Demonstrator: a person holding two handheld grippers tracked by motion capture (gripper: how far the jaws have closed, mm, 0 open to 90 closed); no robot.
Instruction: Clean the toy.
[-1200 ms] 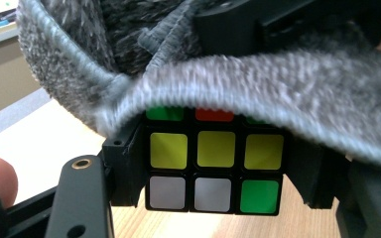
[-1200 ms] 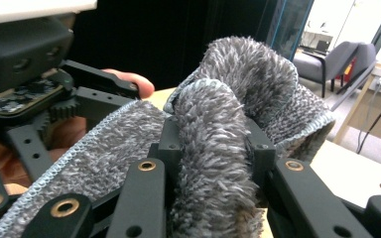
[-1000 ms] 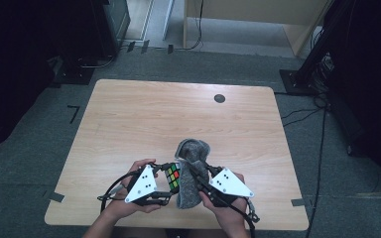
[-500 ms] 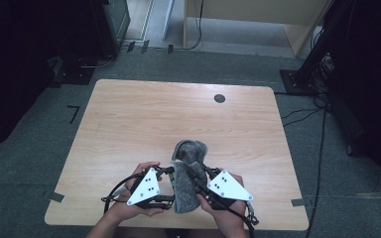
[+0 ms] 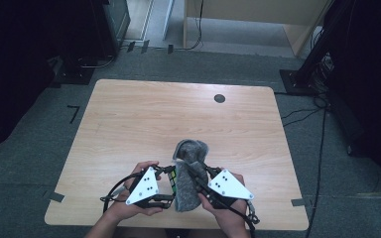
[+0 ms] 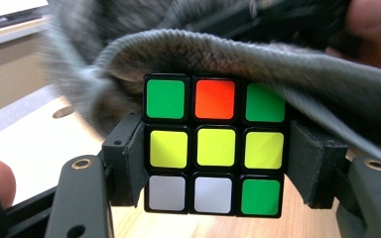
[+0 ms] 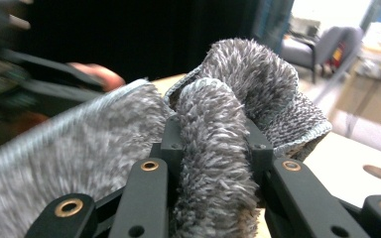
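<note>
Cube (image 6: 215,145) pinched by left hand-held gripper (image 5: 171,182), cloth (image 7: 218,163) by right (image 5: 194,174), near table edge (image 5: 178,222).

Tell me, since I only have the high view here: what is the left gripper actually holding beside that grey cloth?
Observer: The left gripper is clamped on a puzzle cube, one jaw on each side.
Operator: Which colours face its camera?
Observer: Top row green, red, green; middle row all yellow; bottom row white, white, green.
Operator: And the right gripper?
Observer: The right gripper pinches a bunched fold of the fuzzy grey cloth between its jaws.
Operator: Does the cloth touch the cube?
Observer: Its edge drapes over the cube's top.
</note>
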